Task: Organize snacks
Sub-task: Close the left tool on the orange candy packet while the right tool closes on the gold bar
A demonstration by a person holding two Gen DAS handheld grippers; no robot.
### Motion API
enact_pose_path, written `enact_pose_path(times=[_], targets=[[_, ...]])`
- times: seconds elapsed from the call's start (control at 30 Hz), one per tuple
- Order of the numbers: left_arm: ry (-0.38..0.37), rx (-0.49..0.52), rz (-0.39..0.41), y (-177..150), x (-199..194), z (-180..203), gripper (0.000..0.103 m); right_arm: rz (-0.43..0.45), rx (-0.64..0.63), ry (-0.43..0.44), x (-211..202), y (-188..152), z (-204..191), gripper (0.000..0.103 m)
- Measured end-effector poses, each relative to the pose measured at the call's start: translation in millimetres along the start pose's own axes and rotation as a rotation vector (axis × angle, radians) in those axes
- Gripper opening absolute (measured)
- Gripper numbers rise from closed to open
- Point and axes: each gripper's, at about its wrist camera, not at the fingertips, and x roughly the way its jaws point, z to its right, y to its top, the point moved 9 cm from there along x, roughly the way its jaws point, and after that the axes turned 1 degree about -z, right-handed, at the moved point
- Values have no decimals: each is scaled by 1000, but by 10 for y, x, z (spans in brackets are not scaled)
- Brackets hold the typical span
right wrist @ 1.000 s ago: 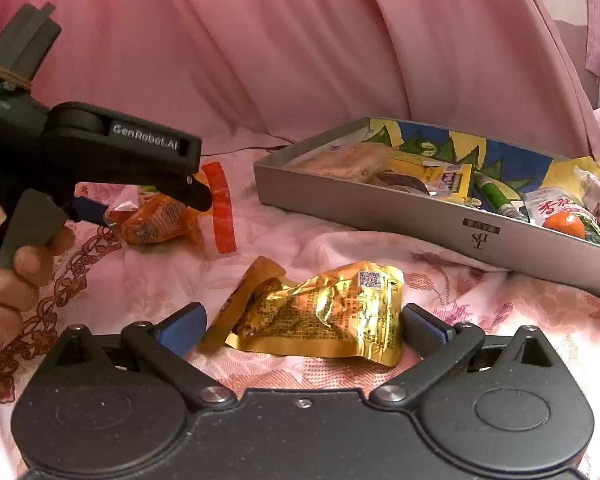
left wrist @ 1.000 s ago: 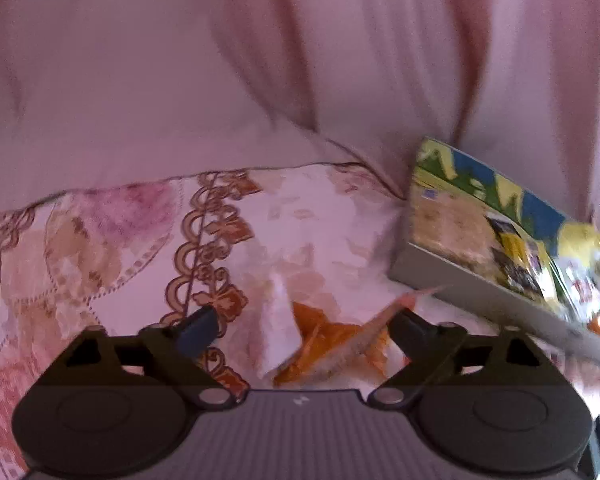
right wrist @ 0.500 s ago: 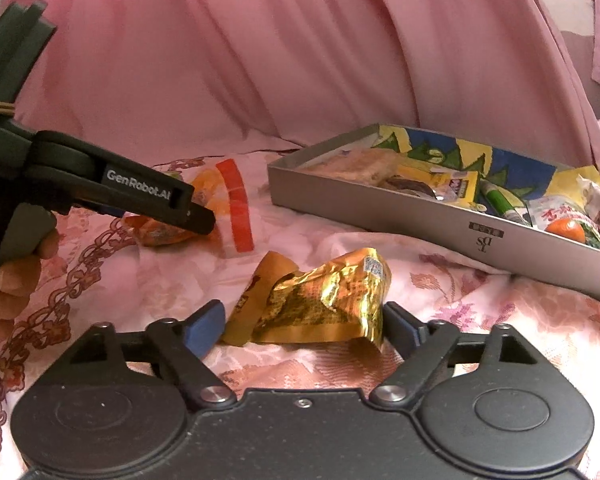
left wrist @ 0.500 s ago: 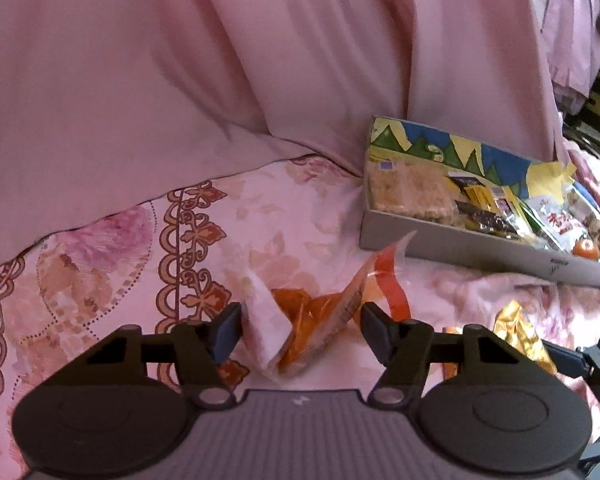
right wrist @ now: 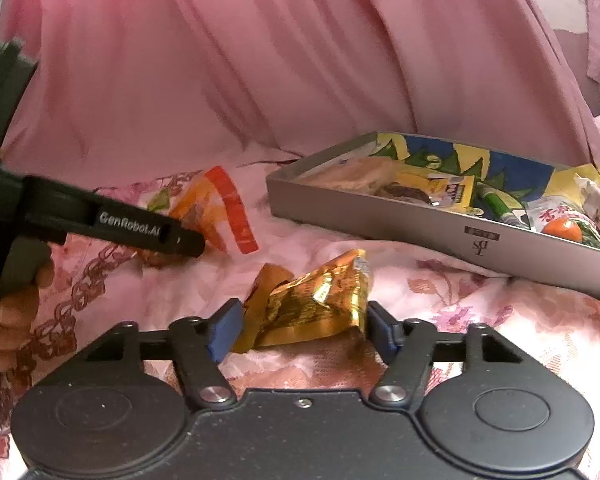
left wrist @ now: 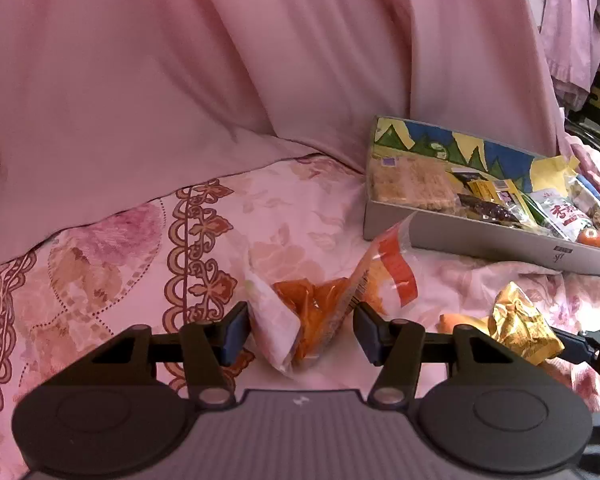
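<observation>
As both tongs have just been closing, the left tongs (left wrist: 300, 330) now squeeze the orange packet (left wrist: 320, 312) and the right tongs (right wrist: 302, 334) clamp the gold packet (right wrist: 316, 300) between their pads. With 2 packets gripped, both look ready to lift toward the tray (right wrist: 380, 220), ahead and right of the right tongs.

Home bedroom: floral pink bedsheet (left wrist: 300, 220) over bed, pink curtain (left wrist: 260, 60) behind, clothes (left wrist: 572, 20) hanging at right edge.
</observation>
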Motion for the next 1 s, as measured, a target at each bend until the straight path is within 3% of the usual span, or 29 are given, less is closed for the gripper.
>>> enact_pose_path(times=[0.33,0.4,0.43,0.57,1.0], targets=[[19,-10,31,-46,-75,42,60,29,23,44,-52,72,-7,42],[19,-11,37,-55,-93,55,60,35,21,60,-63,82,-23,32],[18,-14,40,-58,-101,60,60,36,16,76,-71,86,-48,20],[17,-32,47,-48,-121,69,60,58,-34,61,-110,102,-106,18],[-8,-140,106,218,-247,119,60,127,11,25,-248,243,69,16]])
